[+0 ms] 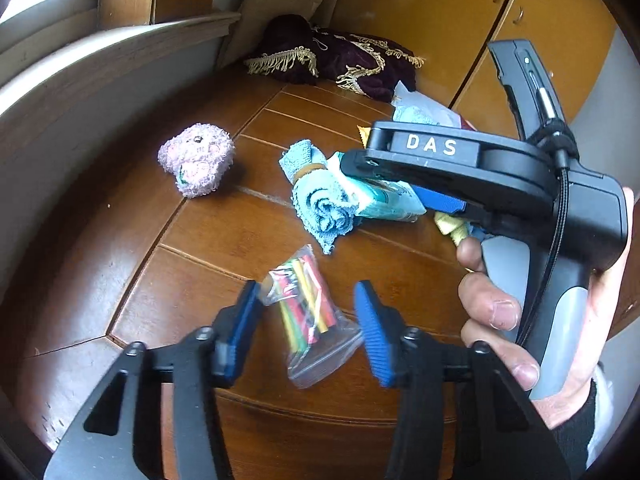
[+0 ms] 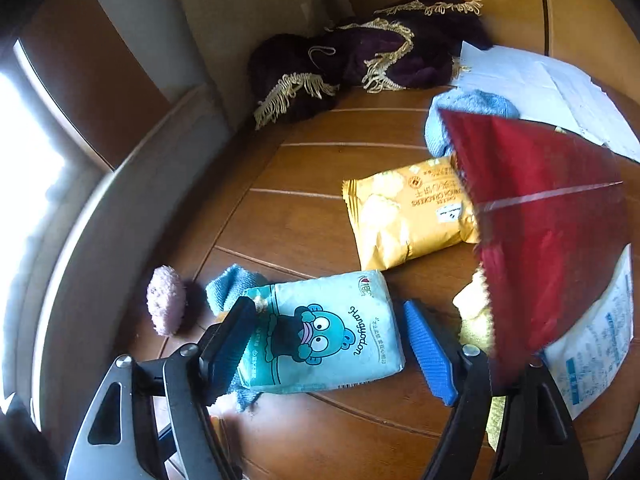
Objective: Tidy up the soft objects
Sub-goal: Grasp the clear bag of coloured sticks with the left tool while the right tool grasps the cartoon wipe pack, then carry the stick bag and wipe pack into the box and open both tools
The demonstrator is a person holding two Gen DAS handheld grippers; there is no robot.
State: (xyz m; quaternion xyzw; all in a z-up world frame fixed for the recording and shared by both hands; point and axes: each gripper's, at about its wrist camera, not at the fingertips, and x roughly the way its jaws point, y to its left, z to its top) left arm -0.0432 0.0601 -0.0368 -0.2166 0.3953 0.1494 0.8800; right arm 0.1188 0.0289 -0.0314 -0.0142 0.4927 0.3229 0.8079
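My right gripper [image 1: 440,184] covers most of the teal tissue pack [image 1: 384,200] in my left camera. A blurred red packet [image 2: 544,232] (its print unreadable) hides part of the yellow cracker bag [image 2: 404,216] and white pouch [image 2: 596,336].

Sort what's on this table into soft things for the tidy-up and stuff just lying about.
Job:
pink plush toy
rolled blue cloth
tissue pack
purple fringed cloth

Lying about:
bag of coloured sticks
cracker packet
red wrapper
papers
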